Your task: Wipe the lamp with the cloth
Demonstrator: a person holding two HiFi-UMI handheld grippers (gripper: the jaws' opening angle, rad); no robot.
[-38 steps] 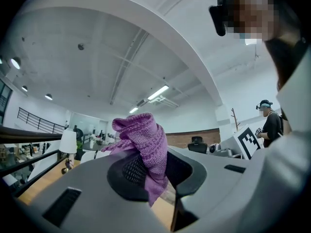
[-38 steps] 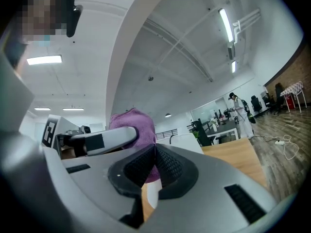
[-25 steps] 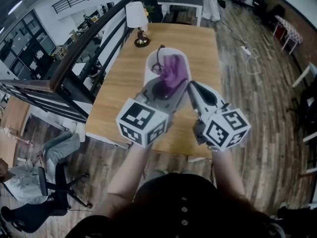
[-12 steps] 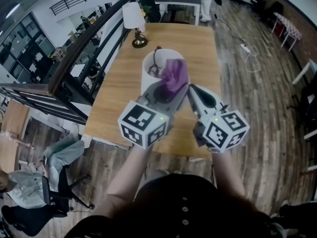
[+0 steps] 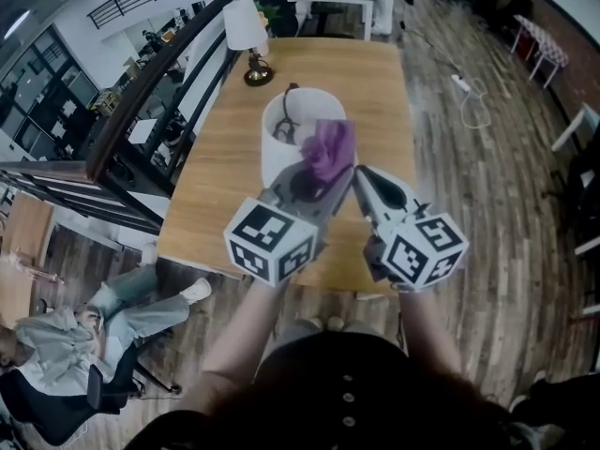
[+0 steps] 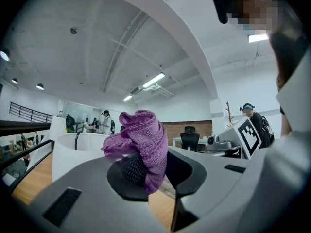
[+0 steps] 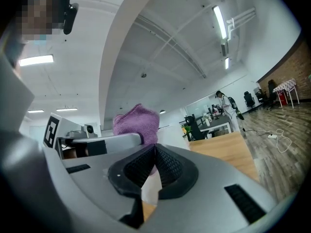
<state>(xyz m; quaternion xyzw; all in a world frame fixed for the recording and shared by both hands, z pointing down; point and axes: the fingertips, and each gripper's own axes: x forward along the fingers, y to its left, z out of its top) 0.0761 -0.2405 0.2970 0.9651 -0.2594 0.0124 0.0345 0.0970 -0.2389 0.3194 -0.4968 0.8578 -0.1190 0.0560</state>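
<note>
A person holds 2 grippers over a wooden table (image 5: 375, 92). The left gripper (image 5: 309, 178) is clamped on a bunched purple cloth (image 5: 328, 148), which rises above its jaws and sits against the near rim of a white cylinder (image 5: 281, 143) standing on the table. The right gripper (image 5: 360, 172), just beside the cloth, has its jaws pressed together with nothing between them. A small lamp (image 5: 246, 37) with a white shade stands at the table's far left corner, well apart from the cloth.

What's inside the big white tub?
A black loop shows inside the white tub. The purple cloth in the left gripper covers much of the opening, so the bottom is hidden.
</note>
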